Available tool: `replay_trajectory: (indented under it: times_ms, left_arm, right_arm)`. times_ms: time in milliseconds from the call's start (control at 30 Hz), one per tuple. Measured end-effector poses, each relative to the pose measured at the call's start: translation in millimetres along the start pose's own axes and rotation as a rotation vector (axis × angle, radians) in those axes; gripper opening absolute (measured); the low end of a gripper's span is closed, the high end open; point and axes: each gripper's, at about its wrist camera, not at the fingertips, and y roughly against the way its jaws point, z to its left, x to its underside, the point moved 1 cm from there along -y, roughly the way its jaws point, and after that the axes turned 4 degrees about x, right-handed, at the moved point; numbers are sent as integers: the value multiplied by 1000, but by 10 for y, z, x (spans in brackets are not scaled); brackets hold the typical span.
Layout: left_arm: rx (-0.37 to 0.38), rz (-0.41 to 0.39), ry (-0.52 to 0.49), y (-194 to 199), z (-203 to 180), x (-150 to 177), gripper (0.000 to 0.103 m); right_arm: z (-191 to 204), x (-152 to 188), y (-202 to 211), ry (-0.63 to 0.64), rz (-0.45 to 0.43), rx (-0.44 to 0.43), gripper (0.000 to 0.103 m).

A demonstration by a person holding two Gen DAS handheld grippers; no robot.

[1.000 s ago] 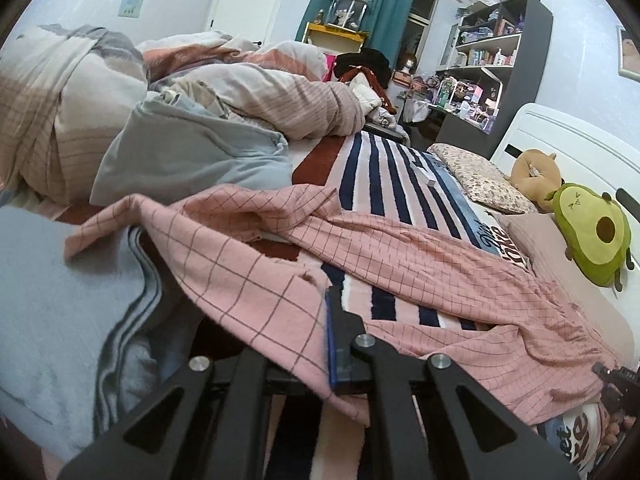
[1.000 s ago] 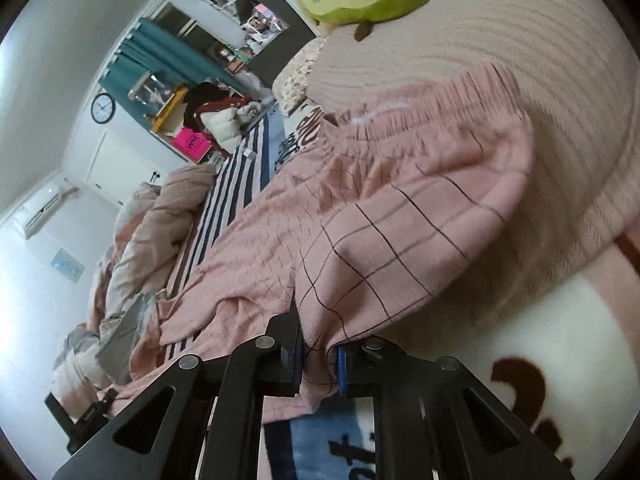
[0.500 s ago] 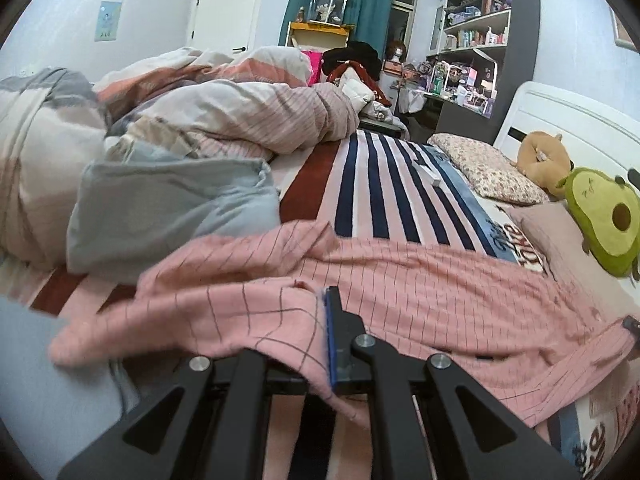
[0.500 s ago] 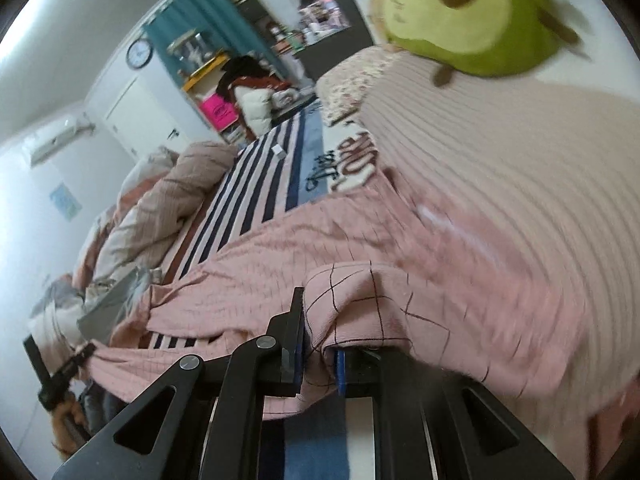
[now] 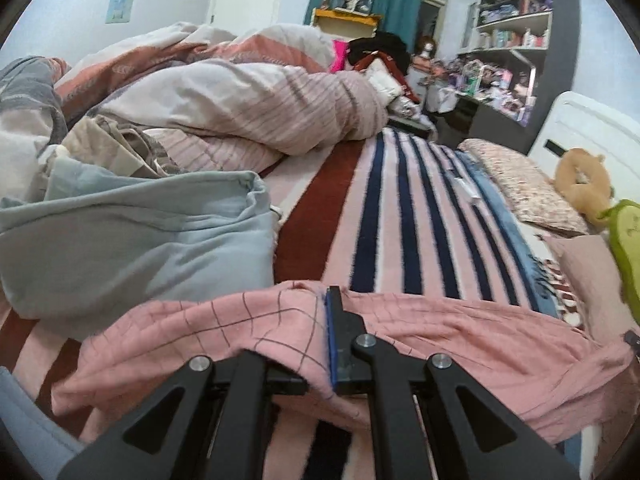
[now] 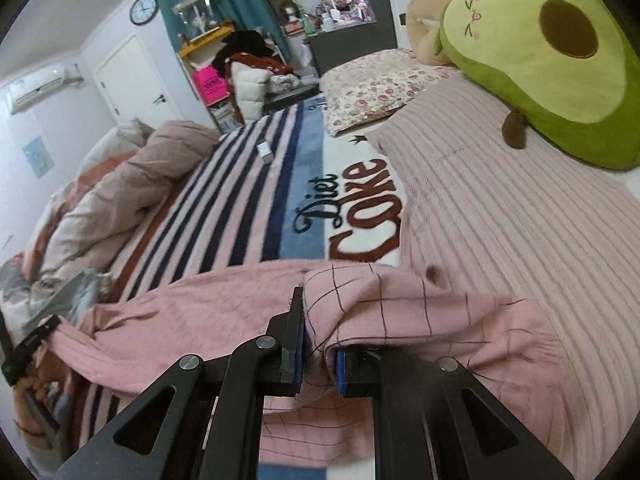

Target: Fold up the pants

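Bedroom; striped blanket point(image 5: 400, 216) covers the bed. Pink checked pants point(image 5: 460, 344) lie stretched crosswise, long axis 9 to 3 o'clock. Left hand-held gripper point(image 5: 320, 336) clamps one end, right hand-held gripper point(image 6: 318, 340) the other. Judged next: carry both ends toward 12 o'clock.

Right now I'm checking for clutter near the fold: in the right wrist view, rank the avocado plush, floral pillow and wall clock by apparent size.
1. avocado plush, though it sits nearest the camera.
2. floral pillow.
3. wall clock, far off on the wall.
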Motion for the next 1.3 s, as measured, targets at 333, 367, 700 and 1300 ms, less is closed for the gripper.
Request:
replay_trajectory:
  times_ms: [333, 367, 700, 1300]
  left_arm:
    - [3, 38, -91, -177, -82, 99, 78]
    - [23, 45, -78, -105, -53, 109, 78]
    - [260, 97, -101, 195, -307, 390, 78]
    - [236, 286, -191, -645, -694, 582, 60]
  right_arm:
    - [87, 136, -445, 74, 89, 30, 47]
    - [86, 168, -412, 75, 87, 24, 50]
    - [843, 540, 43, 226, 91, -236, 36]
    - [1593, 843, -1023, 310, 292, -277, 11]
